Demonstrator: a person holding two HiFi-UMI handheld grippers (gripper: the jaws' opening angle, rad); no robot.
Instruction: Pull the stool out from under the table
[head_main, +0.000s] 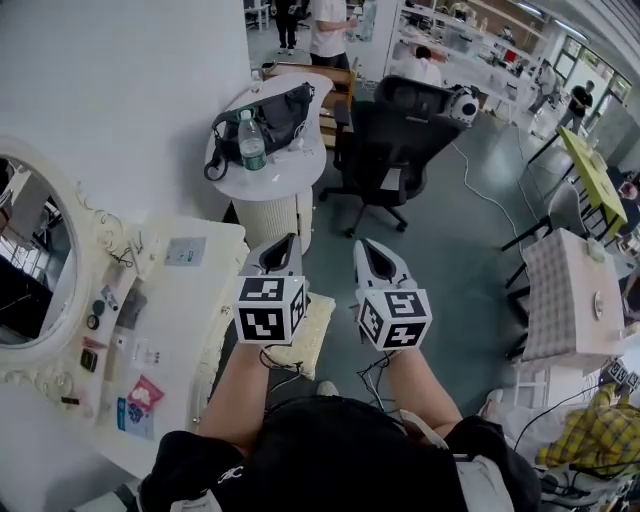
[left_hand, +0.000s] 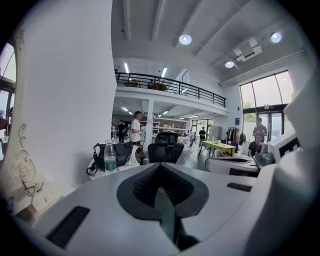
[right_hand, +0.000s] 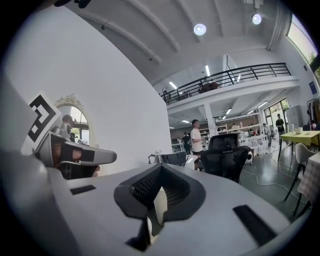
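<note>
The pale cream stool with a square cushioned seat (head_main: 315, 325) stands upright on the grey floor (head_main: 440, 290), just beside the front edge of the white dressing counter (head_main: 190, 290), partly hidden from above.

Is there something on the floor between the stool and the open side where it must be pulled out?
Nothing visible blocks it. The stool stands at the edge of the white dressing table, and the floor on its open side is bare. The black office chair stands farther away, not in the path.
</note>
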